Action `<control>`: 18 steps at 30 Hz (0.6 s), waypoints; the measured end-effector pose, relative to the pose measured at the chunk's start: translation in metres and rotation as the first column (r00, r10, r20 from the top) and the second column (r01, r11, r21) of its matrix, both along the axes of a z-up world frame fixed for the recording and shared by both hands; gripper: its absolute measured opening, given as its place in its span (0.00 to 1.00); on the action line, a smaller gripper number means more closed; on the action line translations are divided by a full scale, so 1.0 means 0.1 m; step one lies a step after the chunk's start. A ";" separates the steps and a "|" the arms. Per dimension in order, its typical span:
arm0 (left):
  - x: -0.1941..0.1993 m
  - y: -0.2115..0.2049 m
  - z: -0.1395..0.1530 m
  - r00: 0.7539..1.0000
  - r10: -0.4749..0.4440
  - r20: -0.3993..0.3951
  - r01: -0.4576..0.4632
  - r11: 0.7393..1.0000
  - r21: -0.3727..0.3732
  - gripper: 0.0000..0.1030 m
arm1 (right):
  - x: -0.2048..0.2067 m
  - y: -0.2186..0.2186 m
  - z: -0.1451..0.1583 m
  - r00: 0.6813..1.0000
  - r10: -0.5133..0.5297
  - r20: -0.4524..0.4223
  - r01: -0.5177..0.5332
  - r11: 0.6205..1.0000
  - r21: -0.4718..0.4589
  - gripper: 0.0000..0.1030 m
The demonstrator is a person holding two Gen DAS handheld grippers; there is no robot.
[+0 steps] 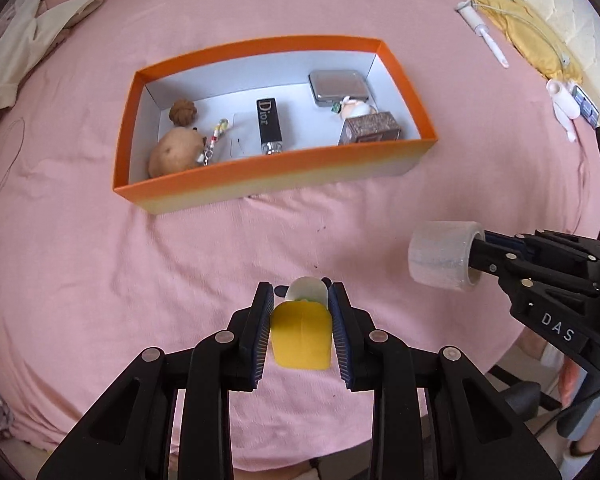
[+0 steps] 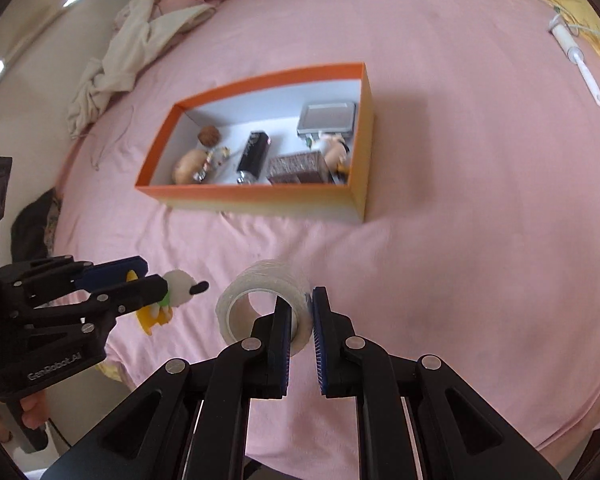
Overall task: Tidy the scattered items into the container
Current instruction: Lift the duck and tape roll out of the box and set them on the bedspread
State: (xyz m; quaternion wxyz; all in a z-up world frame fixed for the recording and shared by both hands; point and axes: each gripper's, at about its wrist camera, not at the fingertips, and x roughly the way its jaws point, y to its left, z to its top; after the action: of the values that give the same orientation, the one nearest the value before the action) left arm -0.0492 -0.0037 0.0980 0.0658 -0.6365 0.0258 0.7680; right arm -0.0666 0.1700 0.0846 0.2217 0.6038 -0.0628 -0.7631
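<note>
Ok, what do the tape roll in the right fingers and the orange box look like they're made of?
The tape roll looks like clear glossy plastic film wound on a pale core, likely card: the wrap is cloudy and translucent, the ring inside opaque. The orange box looks like matte paperboard: thin straight walls, sharp folded corners, plain white inside, no shine.

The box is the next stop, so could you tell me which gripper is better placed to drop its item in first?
Probably the right gripper: its tape roll looks lifted and pointed at the box. The left gripper holds the duck toy lower and farther back.
</note>
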 end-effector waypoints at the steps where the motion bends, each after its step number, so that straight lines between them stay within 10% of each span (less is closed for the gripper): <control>1: 0.02 0.01 -0.04 1.000 -0.003 -0.003 0.003 1.000 -0.007 0.29 | 0.02 0.03 -0.07 1.000 0.000 0.011 0.000 1.000 0.012 0.11; 18: 0.10 -0.07 -0.13 0.999 0.023 0.024 -0.024 0.999 0.042 0.37 | 0.06 0.10 -0.39 0.999 -0.005 0.052 0.003 0.999 0.040 0.15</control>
State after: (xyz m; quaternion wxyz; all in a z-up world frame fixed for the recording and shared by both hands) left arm -0.0390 -0.0105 0.0852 0.0705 -0.6442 0.0016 0.7616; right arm -0.0604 0.1803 0.0454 0.2064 0.6277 -0.0543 -0.7486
